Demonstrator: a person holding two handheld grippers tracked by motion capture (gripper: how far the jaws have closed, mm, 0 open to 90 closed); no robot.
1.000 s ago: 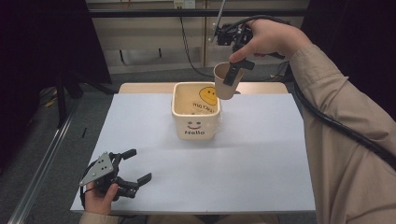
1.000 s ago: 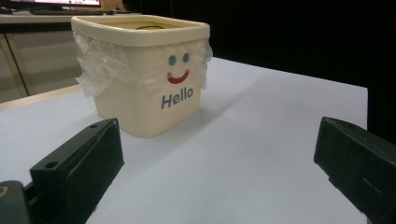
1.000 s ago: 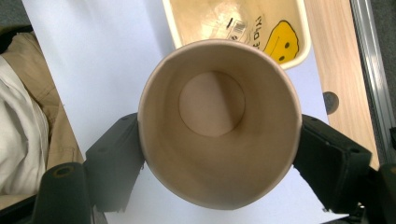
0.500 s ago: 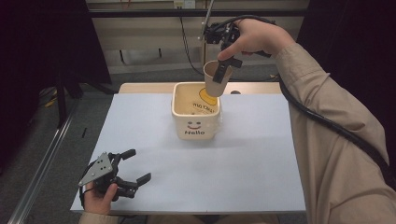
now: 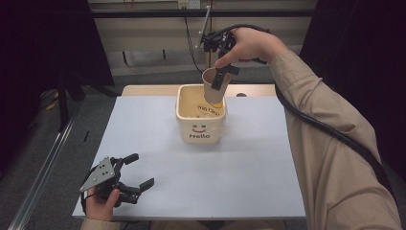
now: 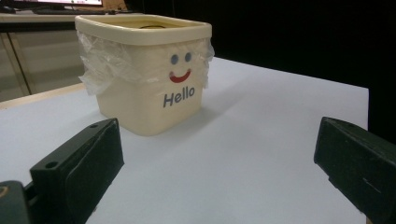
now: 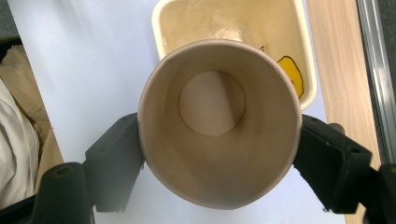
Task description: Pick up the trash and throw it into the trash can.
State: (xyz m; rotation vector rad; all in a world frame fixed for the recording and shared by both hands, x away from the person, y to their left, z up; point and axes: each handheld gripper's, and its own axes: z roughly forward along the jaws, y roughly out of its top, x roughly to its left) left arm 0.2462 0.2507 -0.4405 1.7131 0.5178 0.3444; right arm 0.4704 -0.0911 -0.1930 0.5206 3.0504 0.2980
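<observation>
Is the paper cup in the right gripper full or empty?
Empty: the right gripper view looks straight into the paper cup and shows its bare bottom.

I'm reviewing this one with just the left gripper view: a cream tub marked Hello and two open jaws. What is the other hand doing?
Observer: The right gripper holds a brown paper cup above the tub, at its far side.
Operator: Is the cup properly gripped?
Observer: Yes. In the right gripper view the two jaws press on opposite sides of the cup's wall, mouth toward the camera.
Operator: Anything in the cup?
Observer: No, its bare bottom shows.
Operator: And inside the tub?
Observer: A clear plastic liner and something yellow near one corner; what it is I cannot tell.
</observation>
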